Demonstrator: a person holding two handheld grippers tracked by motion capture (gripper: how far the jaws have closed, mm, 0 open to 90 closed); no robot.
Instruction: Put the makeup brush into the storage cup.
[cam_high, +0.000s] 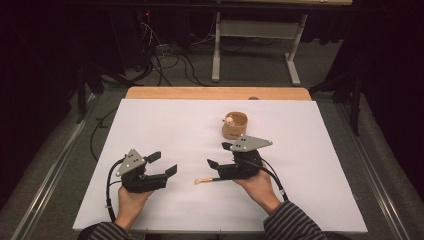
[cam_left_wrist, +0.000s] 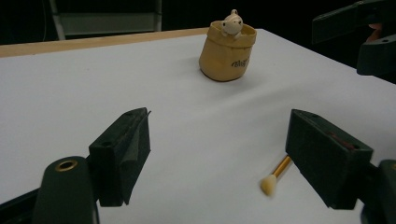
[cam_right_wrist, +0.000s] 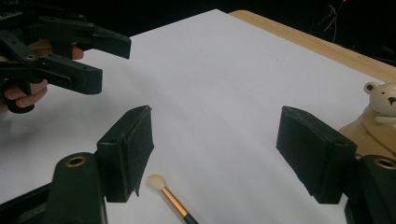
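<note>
A small makeup brush (cam_high: 206, 180) with a cream tip, gold ferrule and dark handle lies on the white table top (cam_high: 165, 120). My right gripper (cam_high: 220, 155) hovers over its handle end, open, nothing between the jaws. In the right gripper view the brush (cam_right_wrist: 170, 198) lies low between the spread jaws of the right gripper (cam_right_wrist: 215, 154). My left gripper (cam_high: 162, 163) is open and empty, left of the brush tip. Its own view shows the left gripper (cam_left_wrist: 224, 154) with the brush tip (cam_left_wrist: 269, 183) by the right jaw. A tan holder (cam_high: 234, 125) with a bear figure stands behind.
The tan holder (cam_left_wrist: 227, 46) stands upright toward the far side, its bear (cam_right_wrist: 380, 100) peeking over the rim. A wooden table edge (cam_high: 217, 93) runs along the back. Beyond it are a dark floor, cables (cam_high: 170, 62) and a white desk frame (cam_high: 255, 35).
</note>
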